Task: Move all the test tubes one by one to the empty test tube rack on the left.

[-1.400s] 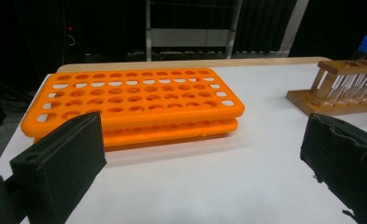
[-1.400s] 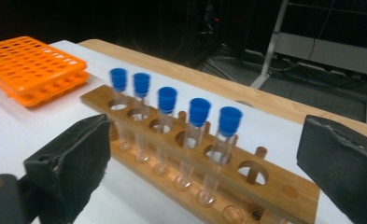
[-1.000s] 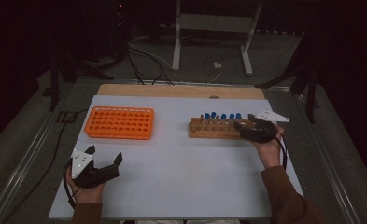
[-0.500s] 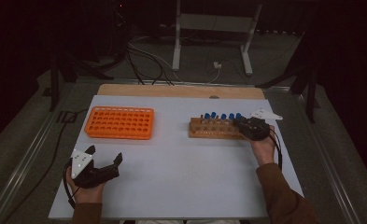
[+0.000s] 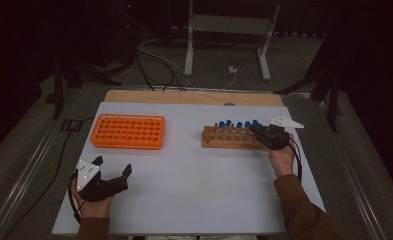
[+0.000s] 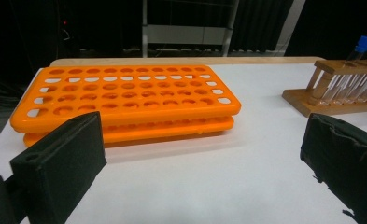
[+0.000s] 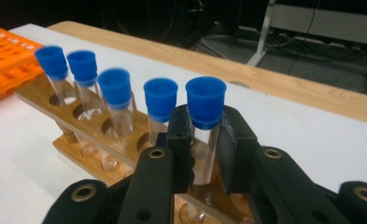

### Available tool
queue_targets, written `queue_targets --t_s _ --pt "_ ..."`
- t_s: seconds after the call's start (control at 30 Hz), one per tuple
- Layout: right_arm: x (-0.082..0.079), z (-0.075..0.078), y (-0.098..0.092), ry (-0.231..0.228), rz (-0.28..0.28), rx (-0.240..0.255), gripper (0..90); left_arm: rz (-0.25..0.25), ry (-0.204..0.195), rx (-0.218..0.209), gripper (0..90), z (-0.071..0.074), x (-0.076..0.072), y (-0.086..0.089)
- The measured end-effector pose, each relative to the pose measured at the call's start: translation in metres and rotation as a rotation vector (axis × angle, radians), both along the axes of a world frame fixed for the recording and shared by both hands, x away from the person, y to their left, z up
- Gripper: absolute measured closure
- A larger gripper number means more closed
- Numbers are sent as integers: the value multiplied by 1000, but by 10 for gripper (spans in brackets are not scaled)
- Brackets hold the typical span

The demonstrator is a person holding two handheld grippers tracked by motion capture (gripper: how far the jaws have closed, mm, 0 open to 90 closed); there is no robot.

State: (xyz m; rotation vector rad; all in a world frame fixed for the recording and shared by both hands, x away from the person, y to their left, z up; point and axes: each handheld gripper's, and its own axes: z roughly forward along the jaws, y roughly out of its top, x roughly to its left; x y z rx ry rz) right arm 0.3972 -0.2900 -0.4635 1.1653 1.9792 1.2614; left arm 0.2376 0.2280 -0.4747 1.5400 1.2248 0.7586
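Left gripper (image 5: 111,176): nearest the person, well apart from the wooden rack (image 5: 231,137) toward the near left corner of the desk (image 5: 194,185); its fingers (image 6: 59,163) stand wide with nothing between them. It hangs idle just above the desk.

Right gripper (image 7: 204,140): at the right end of the wooden rack. Compared with a second ago, its fingers (image 7: 181,135) have just been closing, and they now press on both sides of the end tube (image 7: 203,135), just below its blue cap (image 7: 206,101). In the high view the right gripper (image 5: 264,134) sits against the rack's right end.

End tube: upright in the rightmost hole of the wooden rack, clamped but not yet lifted.

Remaining tubes (image 7: 118,107): four blue-capped tubes stand in line in the wooden rack, beside the gripped one, untouched.

Orange rack (image 5: 128,131): left of the wooden rack, well apart from it; every visible hole is vacant.

Assessment: the change is the closing of the grip. The grasp appears complete, so the work likely stands at its start, with the first tube ready to be drawn straight up and carried to the orange rack.

Risk: a tilted pull could bind the glass in its hole.
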Motion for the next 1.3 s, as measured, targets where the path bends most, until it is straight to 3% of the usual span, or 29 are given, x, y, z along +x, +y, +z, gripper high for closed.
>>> queue_targets --t_s 0.23,0.4,0.53,0.7,0.9,1.13,1.23,1.3 --pt "-5 15 -2 -44 -12 30 764 -40 -4 -6 8 3 0 -10" --pt "-6 25 0 -60 -18 15 764 -96 -21 -16 9 9 0 -20" --pt "-5 33 1 -62 -24 0 764 -140 -29 9 9 17 3 -33" --pt "-7 48 3 -87 -16 -1 764 -218 7 -21 9 27 13 -48" --pt "-14 64 8 -108 -8 -12 764 -251 -16 -38 9 44 28 -63" --pt "-22 71 17 -89 20 -27 764 -297 -29 -34 9 57 47 -86" --pt "-24 71 20 -82 30 -16 764 -319 -34 -62 9 60 55 -94" --pt "-28 70 24 -77 57 18 764 -329 -38 -68 9 62 60 -100"
